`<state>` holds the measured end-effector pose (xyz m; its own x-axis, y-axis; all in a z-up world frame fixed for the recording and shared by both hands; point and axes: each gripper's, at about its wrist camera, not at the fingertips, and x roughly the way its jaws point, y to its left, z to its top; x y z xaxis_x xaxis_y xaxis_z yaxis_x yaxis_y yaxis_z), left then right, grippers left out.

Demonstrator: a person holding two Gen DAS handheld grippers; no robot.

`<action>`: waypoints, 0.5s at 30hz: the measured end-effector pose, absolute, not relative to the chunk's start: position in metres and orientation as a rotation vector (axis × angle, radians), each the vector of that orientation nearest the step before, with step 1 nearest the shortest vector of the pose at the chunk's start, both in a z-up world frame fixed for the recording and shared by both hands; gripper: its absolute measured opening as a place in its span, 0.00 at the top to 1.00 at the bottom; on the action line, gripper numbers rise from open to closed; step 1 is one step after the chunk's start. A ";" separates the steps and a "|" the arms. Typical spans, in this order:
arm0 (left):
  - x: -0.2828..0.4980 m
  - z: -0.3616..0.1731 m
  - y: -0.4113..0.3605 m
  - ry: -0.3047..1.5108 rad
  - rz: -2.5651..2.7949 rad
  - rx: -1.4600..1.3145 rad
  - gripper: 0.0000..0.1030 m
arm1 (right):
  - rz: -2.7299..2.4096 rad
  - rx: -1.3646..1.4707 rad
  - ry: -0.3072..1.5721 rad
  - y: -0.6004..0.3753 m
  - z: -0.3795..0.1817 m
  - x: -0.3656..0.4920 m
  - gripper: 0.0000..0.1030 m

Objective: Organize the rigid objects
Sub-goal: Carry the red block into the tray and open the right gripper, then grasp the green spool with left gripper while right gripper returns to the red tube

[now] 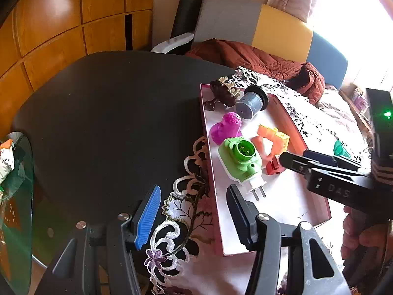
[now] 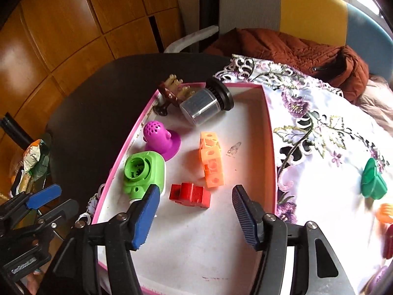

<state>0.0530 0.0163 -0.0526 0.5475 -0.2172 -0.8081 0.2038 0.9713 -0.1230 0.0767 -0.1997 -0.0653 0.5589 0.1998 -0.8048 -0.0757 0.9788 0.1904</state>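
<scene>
Right wrist view shows the pink tray (image 2: 269,132) on the table (image 1: 110,103) already holding six things: a brown clip (image 2: 169,93), grey jar (image 2: 203,105), magenta piece (image 2: 159,137), green plug (image 2: 143,172), orange block (image 2: 212,164) and red block (image 2: 190,195). A green piece (image 2: 372,182) and an orange one (image 2: 385,212) lie outside on the cloth (image 2: 319,147), so I judge the sorting well along but unfinished. The right gripper (image 2: 194,211) hangs over the tray, fingers spread and empty. The left gripper (image 1: 194,213) hangs at the tray's near left edge, likewise spread and empty.
</scene>
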 end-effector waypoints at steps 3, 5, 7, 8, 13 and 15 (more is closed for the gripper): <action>0.051 -0.052 0.014 0.959 -0.253 -0.007 0.45 | 0.156 0.130 0.941 -0.202 -0.059 0.070 0.37; 0.050 -0.051 0.012 0.958 -0.256 -0.002 0.45 | 0.150 0.126 0.925 -0.205 -0.055 0.066 0.36; 0.049 -0.050 0.010 0.956 -0.260 0.007 0.45 | 0.144 0.121 0.911 -0.207 -0.050 0.061 0.35; 0.048 -0.050 0.008 0.955 -0.261 0.011 0.45 | 0.141 0.120 0.904 -0.209 -0.048 0.060 0.34; 0.044 -0.049 0.002 0.955 -0.275 0.031 0.45 | 0.124 0.121 0.871 -0.219 -0.039 0.050 0.33; 0.043 -0.049 -0.001 0.953 -0.281 0.041 0.45 | 0.115 0.119 0.857 -0.225 -0.036 0.046 0.32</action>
